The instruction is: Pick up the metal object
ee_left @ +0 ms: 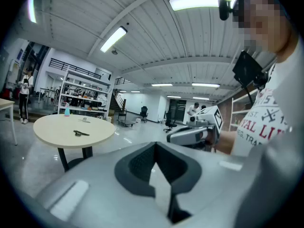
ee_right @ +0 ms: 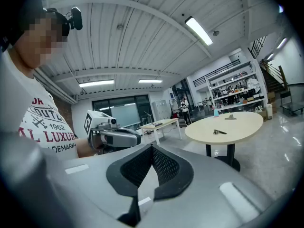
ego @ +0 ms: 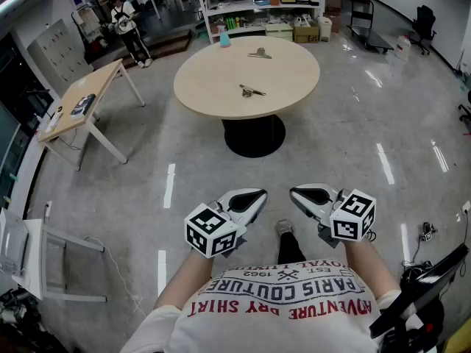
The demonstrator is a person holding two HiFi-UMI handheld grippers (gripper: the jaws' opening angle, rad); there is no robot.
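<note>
A small dark metal object lies near the middle of the round beige table, well ahead of me across the floor. It shows too in the left gripper view as the metal object and in the right gripper view as the metal object. A silver binder clip rests near the table's far edge. My left gripper and right gripper are held close to my body, tips toward each other. Both are shut and empty: left gripper, right gripper.
A blue bottle stands at the table's far rim. A wooden desk is at the left, shelving behind the table, a person at the far left. The table's black pedestal sits on glossy grey floor.
</note>
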